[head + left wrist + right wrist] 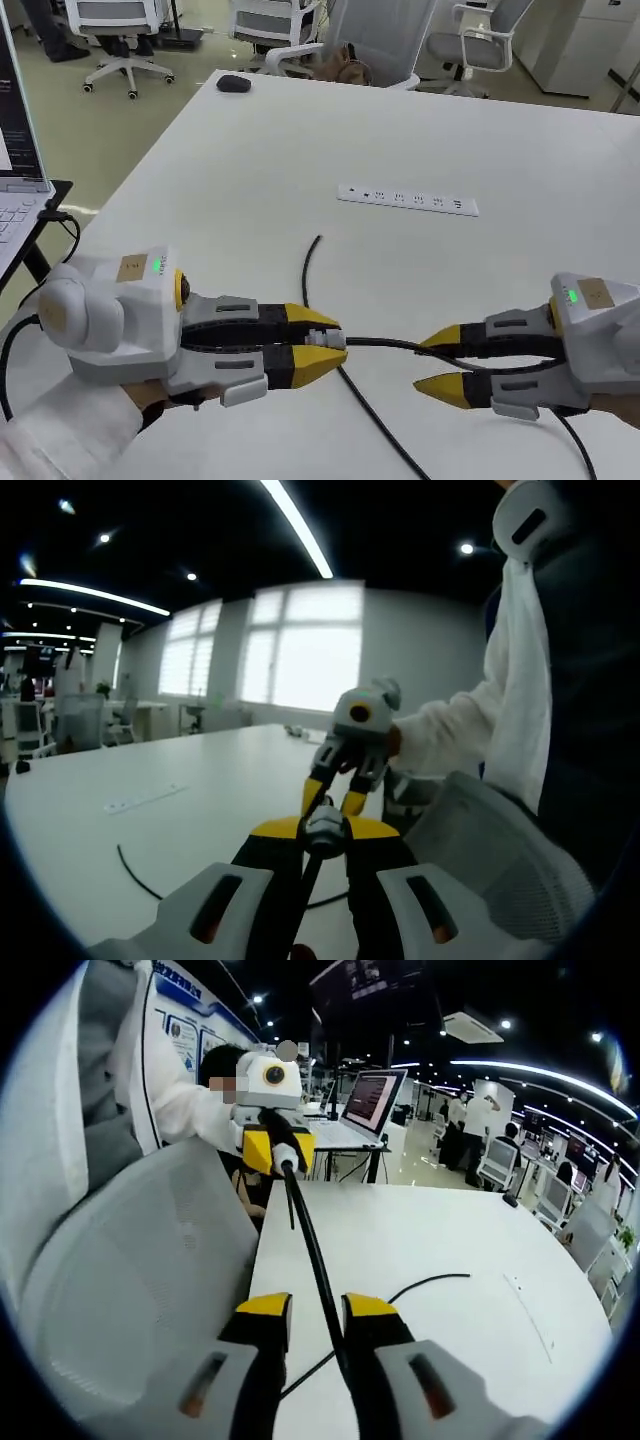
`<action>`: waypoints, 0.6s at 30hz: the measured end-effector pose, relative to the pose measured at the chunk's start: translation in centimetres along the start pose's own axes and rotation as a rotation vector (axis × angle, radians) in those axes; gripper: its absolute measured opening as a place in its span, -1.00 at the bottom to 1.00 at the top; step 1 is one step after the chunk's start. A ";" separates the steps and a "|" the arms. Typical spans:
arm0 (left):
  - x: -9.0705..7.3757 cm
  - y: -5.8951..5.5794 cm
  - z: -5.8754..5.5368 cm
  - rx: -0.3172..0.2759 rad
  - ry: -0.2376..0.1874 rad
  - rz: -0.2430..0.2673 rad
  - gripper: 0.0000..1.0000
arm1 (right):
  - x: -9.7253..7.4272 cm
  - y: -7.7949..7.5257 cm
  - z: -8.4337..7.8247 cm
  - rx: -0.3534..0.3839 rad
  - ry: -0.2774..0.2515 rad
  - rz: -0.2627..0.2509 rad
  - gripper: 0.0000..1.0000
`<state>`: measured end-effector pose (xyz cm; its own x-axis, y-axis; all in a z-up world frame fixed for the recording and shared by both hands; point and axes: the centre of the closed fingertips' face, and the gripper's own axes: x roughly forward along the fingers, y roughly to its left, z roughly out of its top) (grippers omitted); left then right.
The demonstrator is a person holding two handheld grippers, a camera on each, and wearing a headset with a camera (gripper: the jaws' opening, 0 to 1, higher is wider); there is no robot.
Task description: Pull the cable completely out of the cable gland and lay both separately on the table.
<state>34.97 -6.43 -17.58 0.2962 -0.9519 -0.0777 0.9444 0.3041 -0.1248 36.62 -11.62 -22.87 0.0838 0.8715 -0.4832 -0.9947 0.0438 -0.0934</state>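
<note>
The left gripper (340, 340) is clenched on the pale cable gland (324, 341), held at its yellow tips. From the gland the black cable (390, 344) stretches across to the right gripper (420, 364) and runs between its parted jaws, unpinched. More of the cable lies slack on the white table (480, 140) beneath both grippers. Beyond them lies a power strip (407, 200). Farther off, past the left gripper, sits a mouse (233, 84).
</note>
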 end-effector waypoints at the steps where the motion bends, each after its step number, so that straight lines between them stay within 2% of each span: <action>1: 0.1 -0.1 0.0 0.001 0.001 -0.002 -0.67 | 0.2 0.1 0.8 -0.013 -0.009 -0.001 -0.58; 2: 0.2 -0.1 0.1 0.002 0.001 -0.003 -0.67 | 0.5 0.4 1.9 -0.039 -0.030 0.009 -0.56; 4: 0.4 -0.2 0.2 0.004 -0.002 -0.006 -0.67 | 0.8 0.8 3.3 -0.064 -0.052 0.031 -0.55; 6: 0.5 -0.3 0.3 0.003 -0.005 -0.010 -0.67 | 1.3 1.2 4.5 -0.087 -0.072 0.056 -0.57; 8: 0.6 -0.5 0.3 0.003 -0.006 -0.018 -0.67 | 1.8 1.7 5.1 -0.114 -0.070 0.079 -0.58; 11: 0.8 -0.7 0.3 0.006 -0.004 -0.027 -0.67 | 2.3 2.0 5.2 -0.121 -0.068 0.109 -0.65; 15: 0.8 -0.9 0.0 0.005 0.005 -0.036 -0.67 | 2.4 2.0 4.8 -0.116 -0.060 0.114 -0.87; 18: 0.8 -1.0 -0.1 0.006 0.008 -0.038 -0.67 | 2.4 2.3 4.7 -0.101 -0.062 0.126 -0.89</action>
<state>34.27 -7.48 -17.61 0.2591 -0.9625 -0.0808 0.9558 0.2676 -0.1220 34.26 -7.12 -20.17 -0.0484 0.8958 -0.4419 -0.9857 -0.1143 -0.1239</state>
